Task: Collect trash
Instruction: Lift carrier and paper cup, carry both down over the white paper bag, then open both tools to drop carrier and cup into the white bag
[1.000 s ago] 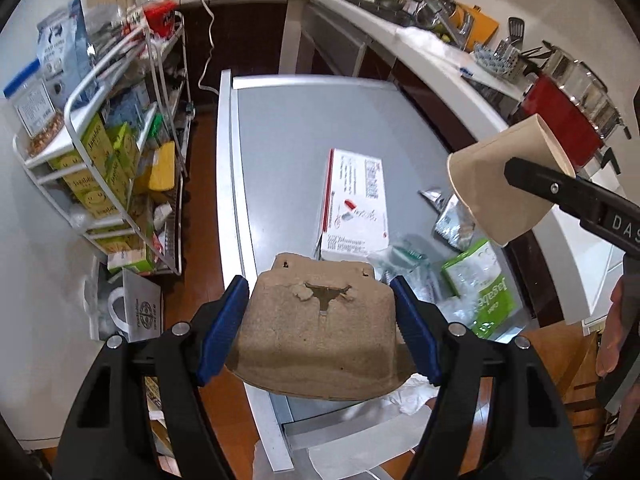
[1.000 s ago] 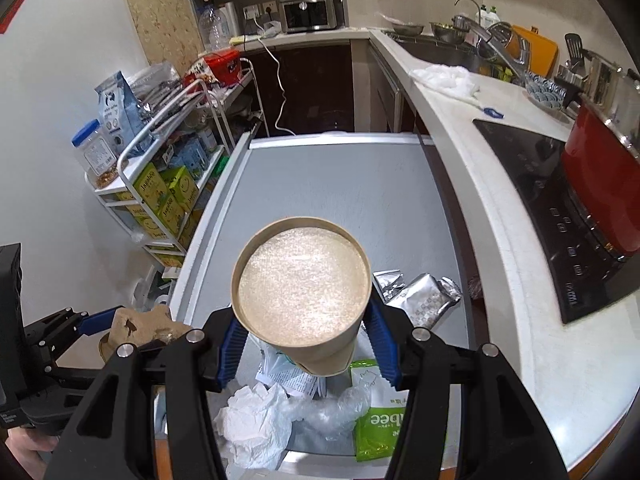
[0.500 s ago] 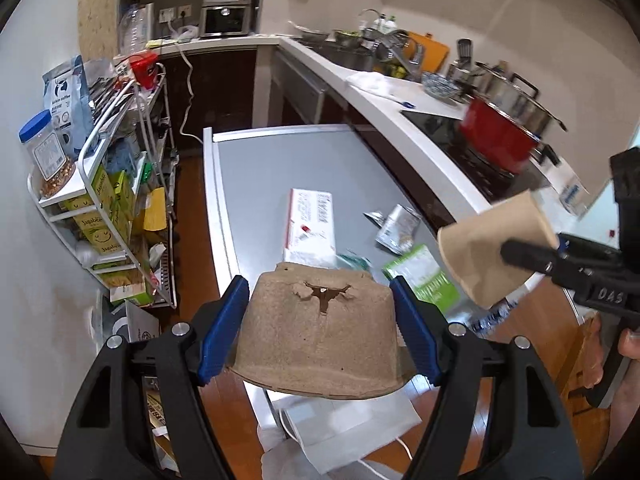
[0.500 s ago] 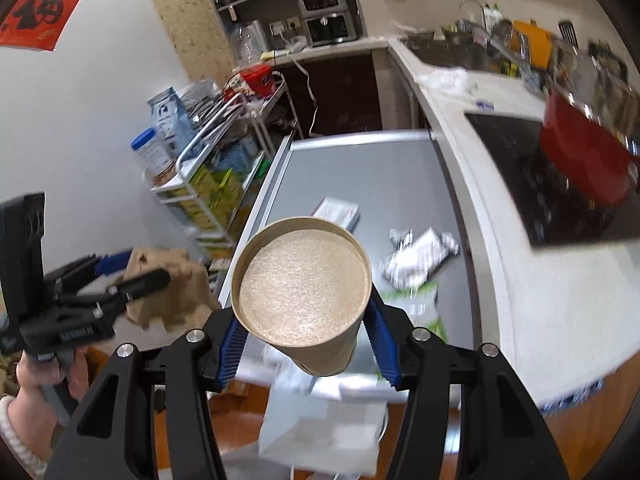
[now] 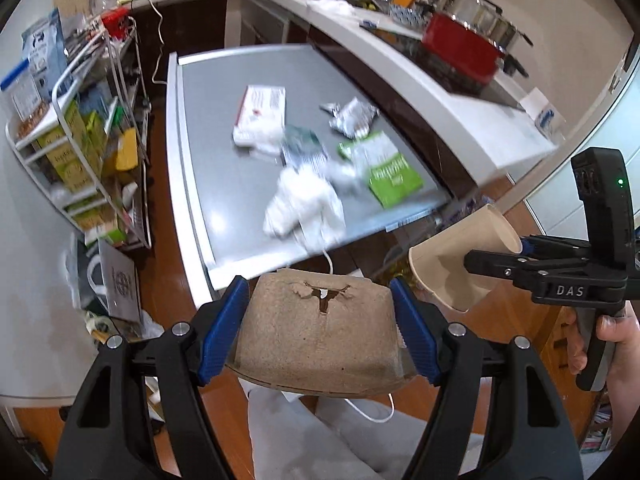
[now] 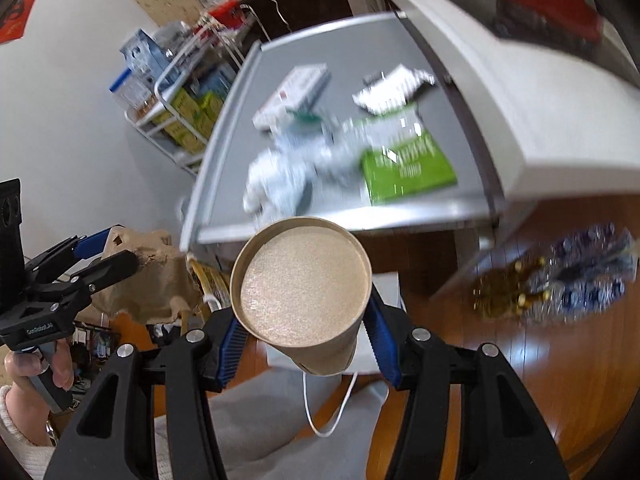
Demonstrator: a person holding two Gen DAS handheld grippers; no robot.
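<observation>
Trash rides in both grippers: the left gripper [image 5: 320,332] is clamped on a pulp cup carrier [image 5: 320,344], the right gripper [image 6: 300,338] pinches a paper cup [image 6: 300,284]. Both hang off the surface [image 5: 224,128] edge at 6 o'clock; best held firm until they sit over a bag, with the cup kept off the carrier.

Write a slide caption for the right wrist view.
Right claw grips a paper cup off the table's edge; left claw holds a cardboard carrier alongside.

Your far half of the desk [image 5: 224,92] lies bare; near its front edge, crumpled tissue [image 5: 304,204] and a green packet [image 5: 394,178] crowd it.
</observation>
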